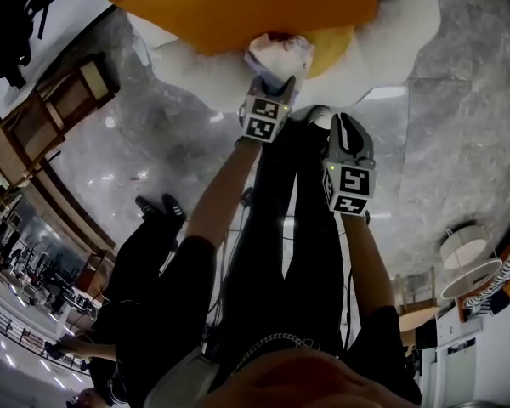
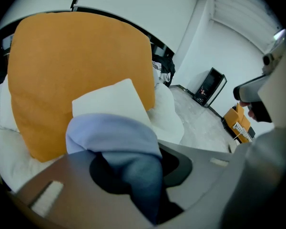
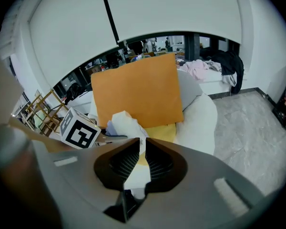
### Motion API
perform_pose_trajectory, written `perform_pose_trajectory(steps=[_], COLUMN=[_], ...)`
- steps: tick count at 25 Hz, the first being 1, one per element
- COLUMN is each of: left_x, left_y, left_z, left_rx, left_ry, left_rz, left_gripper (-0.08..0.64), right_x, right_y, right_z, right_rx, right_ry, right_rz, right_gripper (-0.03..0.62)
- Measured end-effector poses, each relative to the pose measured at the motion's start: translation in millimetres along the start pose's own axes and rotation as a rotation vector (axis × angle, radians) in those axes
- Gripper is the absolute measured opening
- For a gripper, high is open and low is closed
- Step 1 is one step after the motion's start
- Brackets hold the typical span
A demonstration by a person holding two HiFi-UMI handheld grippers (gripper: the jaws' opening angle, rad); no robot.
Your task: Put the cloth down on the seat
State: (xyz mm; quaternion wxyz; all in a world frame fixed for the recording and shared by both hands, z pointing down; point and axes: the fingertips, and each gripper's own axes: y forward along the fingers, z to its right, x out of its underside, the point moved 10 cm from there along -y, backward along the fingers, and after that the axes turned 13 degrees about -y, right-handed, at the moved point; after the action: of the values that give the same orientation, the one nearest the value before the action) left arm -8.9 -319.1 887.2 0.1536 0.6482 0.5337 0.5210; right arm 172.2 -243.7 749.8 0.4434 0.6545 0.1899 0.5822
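Note:
The cloth [image 1: 280, 53] is a pale bluish-white bundle, and my left gripper [image 1: 272, 82] is shut on it. It hangs just over the front of a white armchair [image 1: 382, 49], below a large orange cushion [image 1: 238, 7] and beside a yellow seat pad [image 1: 331, 49]. In the left gripper view the cloth [image 2: 114, 132] bulges out of the left gripper [image 2: 133, 175] and hides its tips. My right gripper [image 1: 340, 124] hangs lower right, apart from the cloth, above my legs. In the right gripper view the right gripper [image 3: 142, 140] is shut with nothing gripped, and the cloth [image 3: 124, 123] shows behind it.
Wooden folding chairs [image 1: 42, 117] stand at the left on the marble floor [image 1: 459, 126]. Another person's black shoes [image 1: 157, 206] are left of my legs. A round white lamp [image 1: 467, 262] sits at the lower right. Clothes lie heaped on a platform [image 3: 205, 70] behind the armchair.

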Motion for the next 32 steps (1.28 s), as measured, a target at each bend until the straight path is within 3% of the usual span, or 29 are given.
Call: perform_pose_trajectory(steps=[10,14,22,28,29,32], left_x=[7.3,12.2,6.1,-21.8,-28.3,-48.4], left_y=[15.1,18.1,-10.0,-51.3,-59.4,-86.5], left_z=[-11.4,-17.9,-21.9,-1.0,5.3,25.9], left_rx=[-0.007,-0.041,-0.142,-0.145,-0.144,-0.129], left_ry=[0.002,-0.053,-0.064,-0.072,-0.069,-0.05], left_rz=[0.014,-0.017,0.024,0.139,0.165,0.238], left_gripper=[0.14,0.324,0.397,0.379,0.355,0.175], right_x=[43.3,41.4,17.0,-14.4,-21.3,-43.3], right_y=[27.3,18.8,12.1,-0.9,-5.5,-22.0], right_z=[-15.8,-23.3,-18.4,-20.5,-20.6,-21.3], right_rx=[-0.015,-0.042,-0.046,-0.065,-0.068,-0.088], right_ry=[0.04,0.021,0.013,-0.06,-0.077,-0.108], right_rz=[-0.053,-0.052,-0.017,0.014,0.022,0.052], right_gripper=[0.025,0.025,0.025,0.003,0.003,0.003])
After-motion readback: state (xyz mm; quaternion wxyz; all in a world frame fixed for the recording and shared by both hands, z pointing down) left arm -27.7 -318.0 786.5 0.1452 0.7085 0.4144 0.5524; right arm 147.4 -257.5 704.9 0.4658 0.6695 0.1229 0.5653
